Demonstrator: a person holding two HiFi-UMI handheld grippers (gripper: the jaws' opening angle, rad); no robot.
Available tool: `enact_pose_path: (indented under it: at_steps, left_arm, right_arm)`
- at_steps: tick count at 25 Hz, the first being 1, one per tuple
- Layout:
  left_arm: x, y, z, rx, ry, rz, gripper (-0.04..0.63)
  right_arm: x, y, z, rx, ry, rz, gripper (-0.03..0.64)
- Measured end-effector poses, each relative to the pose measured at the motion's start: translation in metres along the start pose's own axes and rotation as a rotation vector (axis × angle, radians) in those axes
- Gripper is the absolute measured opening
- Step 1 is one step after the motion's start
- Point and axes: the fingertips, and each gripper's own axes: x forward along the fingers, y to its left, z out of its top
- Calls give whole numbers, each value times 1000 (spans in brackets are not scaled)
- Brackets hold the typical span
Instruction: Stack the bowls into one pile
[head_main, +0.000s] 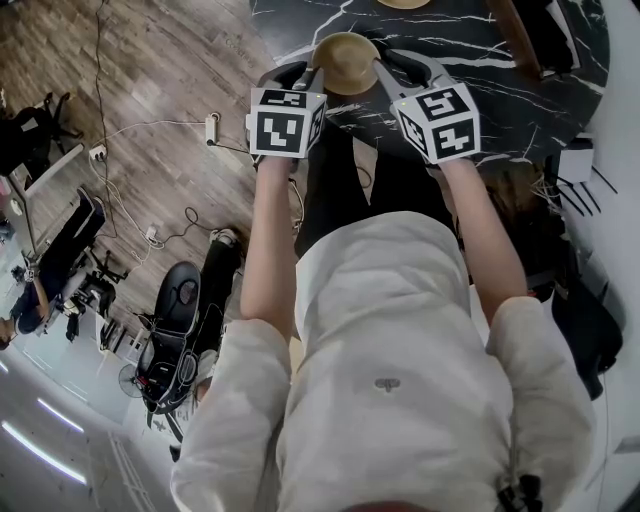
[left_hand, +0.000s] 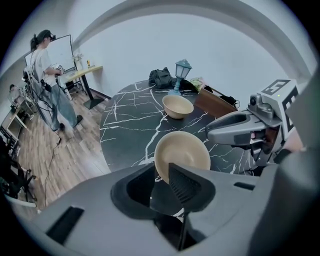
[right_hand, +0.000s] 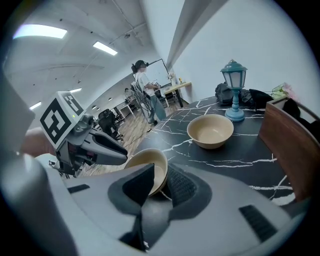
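In the head view, the near bowl (head_main: 345, 62) is sitting on the black marbled table (head_main: 500, 60), with the left gripper (head_main: 308, 74) and right gripper (head_main: 386, 64) flanking its two sides. In the left gripper view, the left gripper (left_hand: 162, 172) is standing released, jaws apart around the near bowl's (left_hand: 182, 152) closest rim, the far bowl (left_hand: 177, 106) sitting well beyond. In the right gripper view, the right gripper (right_hand: 160, 175) is likewise gaping loosely around the near bowl's (right_hand: 147, 167) rim.

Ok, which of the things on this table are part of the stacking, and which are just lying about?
Part of the job:
- near bowl
- far bowl

Just lying about:
- blue lantern
- dark bag
- flowers
- wooden panel
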Motion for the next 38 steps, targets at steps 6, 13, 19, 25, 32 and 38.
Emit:
enact_pose_path:
  at_steps: [6, 13, 19, 25, 32, 38]
  left_arm:
    - [-4, -3, 11, 27, -31, -13, 74]
    - [0, -10, 17, 74, -7, -38, 86]
    - [2, -11, 39, 82, -34, -94, 91]
    - [17, -11, 79, 80, -51, -190, 107]
    - [36, -6, 114, 138, -30, -292, 117]
    - [57, 2, 140, 148, -32, -369, 118]
  right_arm:
    - [-8, -4, 7, 16, -21, -17, 71]
    - [-27, -25, 15, 45, -50, -80, 71]
    - [-43, -46, 21, 97, -78, -155, 71]
    - [-48, -62, 27, 170, -104, -246, 71]
    - [-34, -77, 37, 327, -149, -296, 71]
    - [-22, -92, 44, 428, -174, -351, 71]
